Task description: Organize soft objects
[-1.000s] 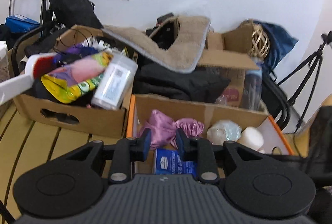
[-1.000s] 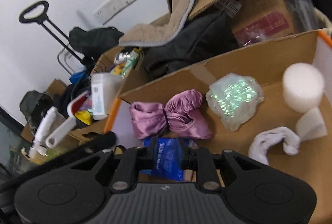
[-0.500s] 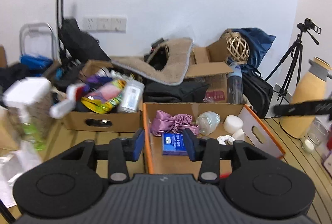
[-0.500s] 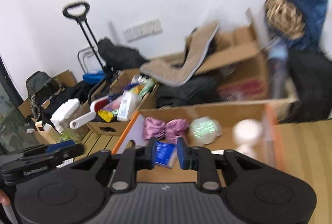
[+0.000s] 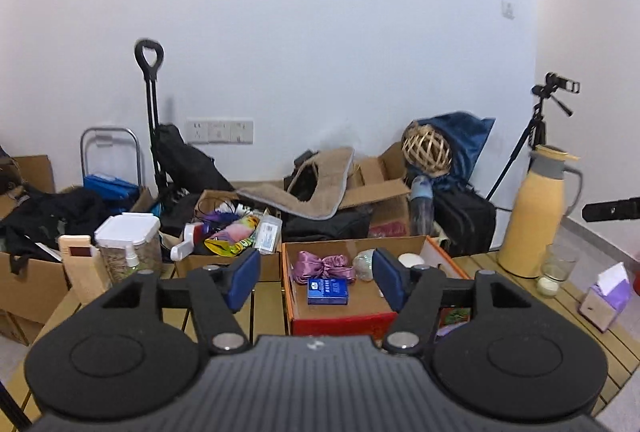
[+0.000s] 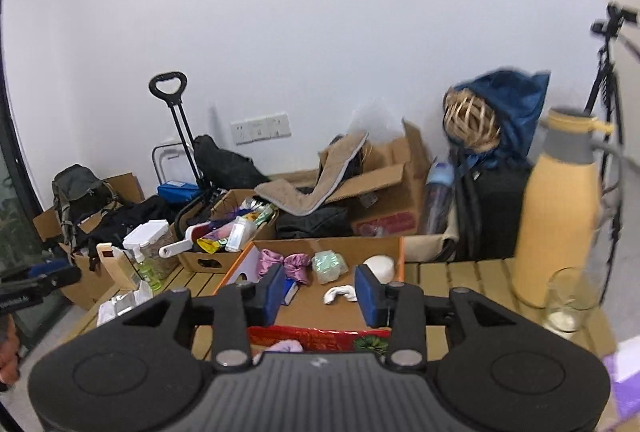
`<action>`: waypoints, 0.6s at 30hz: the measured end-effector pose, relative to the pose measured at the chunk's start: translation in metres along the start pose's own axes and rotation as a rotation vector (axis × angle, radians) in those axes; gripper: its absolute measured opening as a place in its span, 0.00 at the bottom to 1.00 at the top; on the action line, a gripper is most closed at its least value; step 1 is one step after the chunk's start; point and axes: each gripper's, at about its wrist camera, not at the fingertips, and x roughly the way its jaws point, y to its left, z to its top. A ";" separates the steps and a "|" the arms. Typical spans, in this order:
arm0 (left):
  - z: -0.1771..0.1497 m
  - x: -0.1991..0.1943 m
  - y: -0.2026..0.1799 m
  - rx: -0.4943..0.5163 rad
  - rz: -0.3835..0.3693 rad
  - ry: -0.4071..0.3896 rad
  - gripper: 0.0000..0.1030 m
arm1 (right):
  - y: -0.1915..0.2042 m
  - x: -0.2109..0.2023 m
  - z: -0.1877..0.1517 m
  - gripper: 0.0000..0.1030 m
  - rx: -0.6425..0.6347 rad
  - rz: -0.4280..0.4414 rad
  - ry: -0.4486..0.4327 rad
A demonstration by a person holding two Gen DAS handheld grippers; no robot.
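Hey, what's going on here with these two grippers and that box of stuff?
A person is sorting soft things with a gripper in each hand. Right now the left gripper and the right gripper hold nothing, and the jaws of both are opening. They hang clear of the open cardboard box on the slatted table. In the box lie a purple satin cloth, a blue packet, a shiny wrapped bundle, a white round block and a white rolled cloth.

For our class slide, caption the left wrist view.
Opening, empty left gripper faces a cardboard box holding purple satin cloth.
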 end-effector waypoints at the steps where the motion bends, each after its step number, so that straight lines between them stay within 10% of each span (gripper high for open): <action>1: -0.010 -0.016 -0.004 0.000 -0.001 -0.017 0.69 | 0.003 -0.015 -0.008 0.40 -0.020 -0.003 -0.011; 11: -0.162 -0.166 -0.040 -0.068 -0.019 -0.116 0.93 | 0.051 -0.155 -0.181 0.66 -0.213 0.001 -0.170; 18: -0.198 -0.180 -0.043 -0.084 -0.018 -0.029 0.94 | 0.063 -0.196 -0.272 0.72 -0.175 0.006 -0.107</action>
